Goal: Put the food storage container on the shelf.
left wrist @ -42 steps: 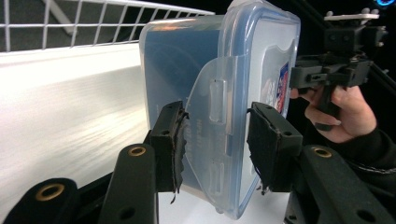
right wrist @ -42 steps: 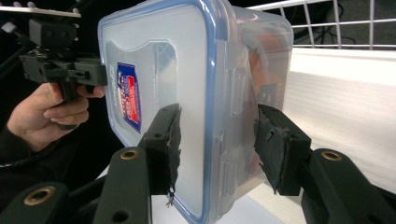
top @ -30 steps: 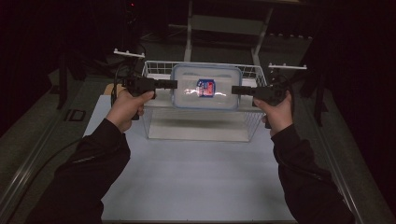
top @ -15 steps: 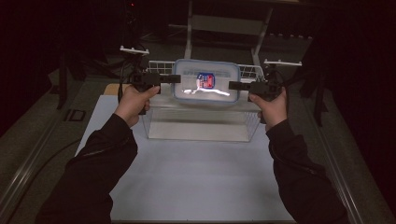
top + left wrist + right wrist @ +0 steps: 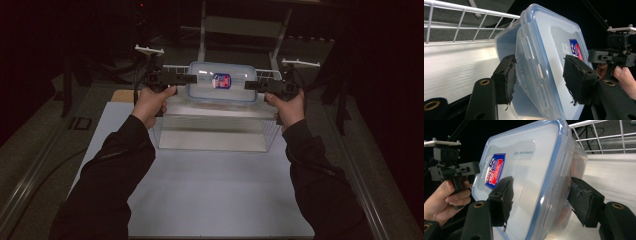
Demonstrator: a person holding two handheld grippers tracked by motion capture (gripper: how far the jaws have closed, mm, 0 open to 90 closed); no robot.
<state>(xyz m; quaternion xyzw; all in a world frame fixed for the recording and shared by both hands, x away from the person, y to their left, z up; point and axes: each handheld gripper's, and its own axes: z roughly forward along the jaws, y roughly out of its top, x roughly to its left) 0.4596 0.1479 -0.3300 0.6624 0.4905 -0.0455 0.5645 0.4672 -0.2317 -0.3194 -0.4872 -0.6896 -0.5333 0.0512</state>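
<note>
A clear plastic container (image 5: 222, 92) with a blue-rimmed lid and a blue-and-red label (image 5: 221, 80) lies at the far end of a white wire basket (image 5: 272, 131). My left gripper (image 5: 192, 79) straddles its left end and my right gripper (image 5: 248, 85) its right end. In the left gripper view the container (image 5: 541, 50) stands between the pads (image 5: 505, 77) of the left gripper (image 5: 539, 72) with a small gap. The right gripper view shows the container (image 5: 529, 170) between the right gripper's (image 5: 541, 195) pads (image 5: 584, 203), also with a gap. Both pairs of jaws have just been opening.
The basket stands on a white mat (image 5: 210, 195) on the table. Its wire rim (image 5: 461, 15) rises behind the container. A grey frame (image 5: 240, 25) stands beyond the basket. A metal rail (image 5: 360, 170) runs along the table's right side.
Both hands carried the container farther back into the basket. The jaws of both grippers have spread and no longer press on it.
</note>
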